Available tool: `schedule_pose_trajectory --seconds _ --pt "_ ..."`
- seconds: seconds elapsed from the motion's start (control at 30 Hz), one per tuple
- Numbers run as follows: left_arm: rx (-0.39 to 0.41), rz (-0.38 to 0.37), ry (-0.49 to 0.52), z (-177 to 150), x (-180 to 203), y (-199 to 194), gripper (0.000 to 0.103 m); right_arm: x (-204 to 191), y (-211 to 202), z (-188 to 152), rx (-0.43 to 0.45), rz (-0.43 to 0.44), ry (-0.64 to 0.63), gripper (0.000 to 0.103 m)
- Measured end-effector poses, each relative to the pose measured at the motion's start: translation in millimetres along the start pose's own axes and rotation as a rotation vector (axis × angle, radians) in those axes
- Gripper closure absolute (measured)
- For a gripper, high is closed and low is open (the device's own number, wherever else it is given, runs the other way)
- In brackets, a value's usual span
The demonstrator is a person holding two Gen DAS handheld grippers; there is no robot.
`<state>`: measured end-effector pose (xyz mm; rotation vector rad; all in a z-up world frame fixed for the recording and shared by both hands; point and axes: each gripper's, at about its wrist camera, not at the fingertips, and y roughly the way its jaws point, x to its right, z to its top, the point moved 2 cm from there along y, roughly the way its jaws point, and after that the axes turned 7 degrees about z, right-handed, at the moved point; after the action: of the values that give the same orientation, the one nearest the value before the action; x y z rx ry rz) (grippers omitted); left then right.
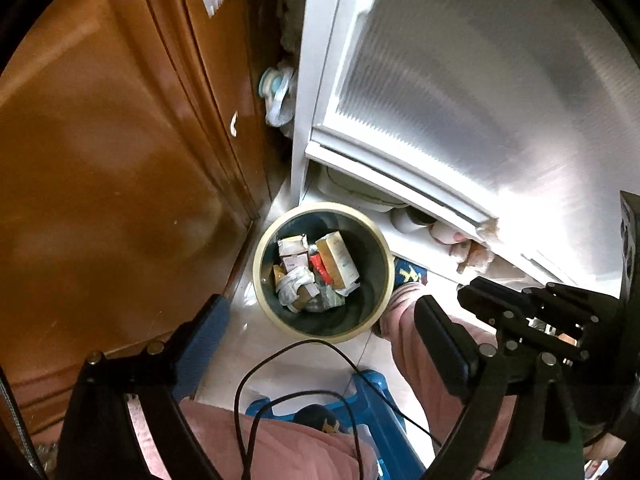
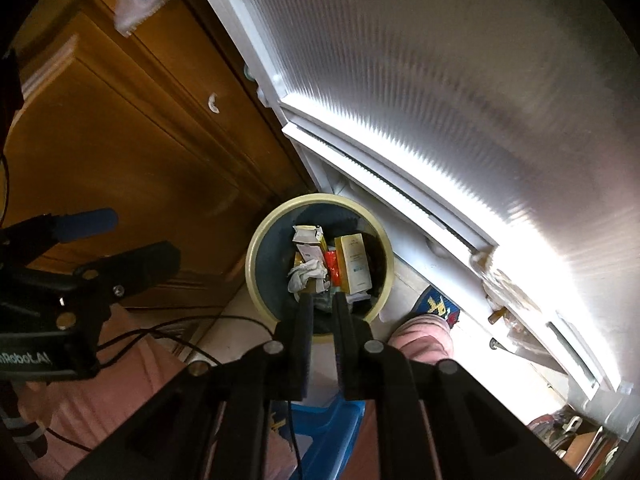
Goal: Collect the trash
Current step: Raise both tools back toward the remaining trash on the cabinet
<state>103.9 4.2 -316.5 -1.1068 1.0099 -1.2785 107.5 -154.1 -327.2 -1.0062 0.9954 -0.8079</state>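
A round bin (image 1: 264,256) with a cream rim and a dark inside stands on the pale floor, straight below both grippers. It holds small cartons (image 1: 338,260), a red packet and crumpled paper (image 1: 294,284). My left gripper (image 1: 324,324) hangs above it, open wide with nothing between its fingers (image 1: 208,328). In the right wrist view the same bin (image 2: 256,264) lies under my right gripper (image 2: 323,300). Its jaws stand a narrow slit apart with nothing in them. The left gripper (image 2: 144,234) shows at the left there, and the right gripper (image 1: 466,294) at the right of the left wrist view.
A brown wooden cabinet (image 1: 112,184) stands left of the bin. A white ribbed appliance door (image 1: 460,92) hangs over it at the right. Below are a person's pink trouser legs (image 1: 408,320), a blue slipper (image 1: 410,274), a blue plastic stool (image 1: 376,408) and a black cable (image 1: 280,356).
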Motion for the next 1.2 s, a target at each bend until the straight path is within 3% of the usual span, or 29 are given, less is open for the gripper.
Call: schedule_pose_trajectory --seconds 0.4,0.67,0.83,1.0,1.2 --pt "0.169 -0.025 0.053 -17.1 8.6 -98.5 0.01 -20.3 -83.9 -18.0 0.167 -0.027 -0.009 0.093" --pt "0.321 -0.051 0.141 6.3 8.3 -195.5 0.01 -43.0 -178.9 1.4 0.333 0.005 -0.065 0.093" --pt "0.447 -0.025 0.203 45.8 12.4 -262.6 0.01 -59.0 -240.7 31.0 0.442 0.041 -0.115 0.093" --pt "0.546 0.004 0.222 106.8 15.0 -314.1 0.01 -67.0 -303.6 79.5 0.553 0.092 -0.145 0.093" --pt "0.579 0.083 0.279 188.7 29.6 -317.6 0.01 -49.8 -338.3 158.4 0.619 0.073 -0.177 0.093"
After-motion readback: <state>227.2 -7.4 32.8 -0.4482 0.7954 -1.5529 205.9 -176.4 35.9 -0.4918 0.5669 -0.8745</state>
